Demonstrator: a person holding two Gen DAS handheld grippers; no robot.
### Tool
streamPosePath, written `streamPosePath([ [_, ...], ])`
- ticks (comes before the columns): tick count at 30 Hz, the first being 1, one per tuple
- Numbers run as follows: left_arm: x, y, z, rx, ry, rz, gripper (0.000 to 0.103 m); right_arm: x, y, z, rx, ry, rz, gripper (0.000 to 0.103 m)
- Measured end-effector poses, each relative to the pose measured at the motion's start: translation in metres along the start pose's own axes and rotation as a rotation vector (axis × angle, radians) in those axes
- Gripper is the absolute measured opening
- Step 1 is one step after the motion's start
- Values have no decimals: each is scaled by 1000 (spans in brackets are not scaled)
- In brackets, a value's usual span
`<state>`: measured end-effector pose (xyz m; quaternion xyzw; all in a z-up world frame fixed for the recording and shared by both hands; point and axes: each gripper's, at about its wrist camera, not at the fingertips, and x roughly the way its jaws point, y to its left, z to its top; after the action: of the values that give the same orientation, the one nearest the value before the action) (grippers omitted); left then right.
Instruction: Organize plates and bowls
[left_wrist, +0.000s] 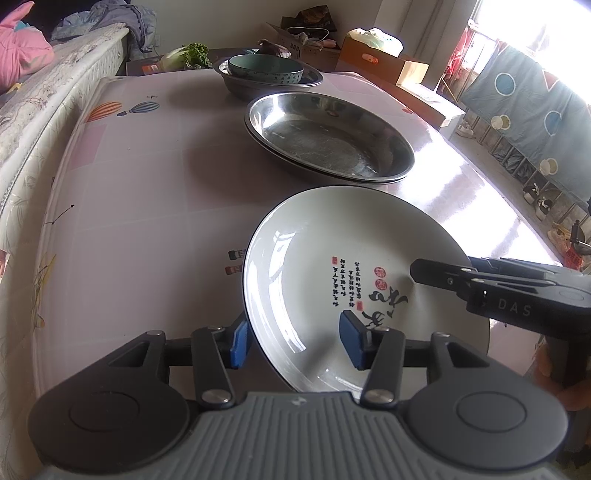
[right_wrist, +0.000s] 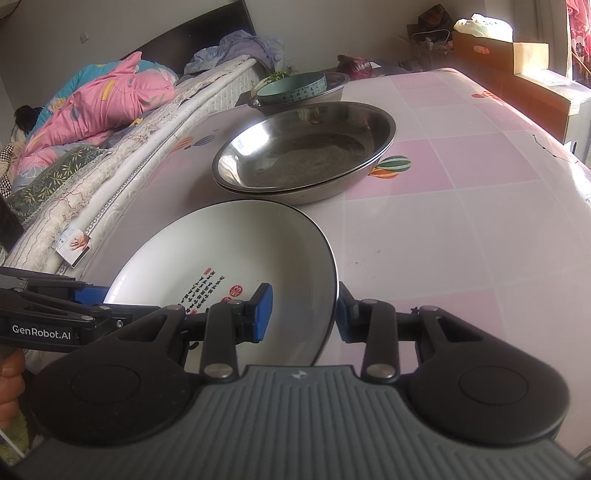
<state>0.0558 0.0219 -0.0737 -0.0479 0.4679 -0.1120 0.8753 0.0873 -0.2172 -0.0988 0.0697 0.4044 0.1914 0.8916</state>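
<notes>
White plate (left_wrist: 325, 280) at near edge of table (left_wrist: 147, 192), rim straddled by both tongs: left gripper (left_wrist: 295, 341) half open, loose; right gripper (right_wrist: 304, 314) narrower, contact unclear. Risk: slip, tilt, knock against stacked steel pans (left_wrist: 328, 136) just beyond. Plate underside and near rim hidden.

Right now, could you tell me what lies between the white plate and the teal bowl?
The stacked steel pans, seen in both wrist views, lie between the white plate and teal bowl.
</notes>
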Motion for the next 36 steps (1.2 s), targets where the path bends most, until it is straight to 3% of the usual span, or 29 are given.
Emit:
streamPosePath([
  [36,0,0,0,0,0,0,51,0,0,0,-1,0,1,40],
])
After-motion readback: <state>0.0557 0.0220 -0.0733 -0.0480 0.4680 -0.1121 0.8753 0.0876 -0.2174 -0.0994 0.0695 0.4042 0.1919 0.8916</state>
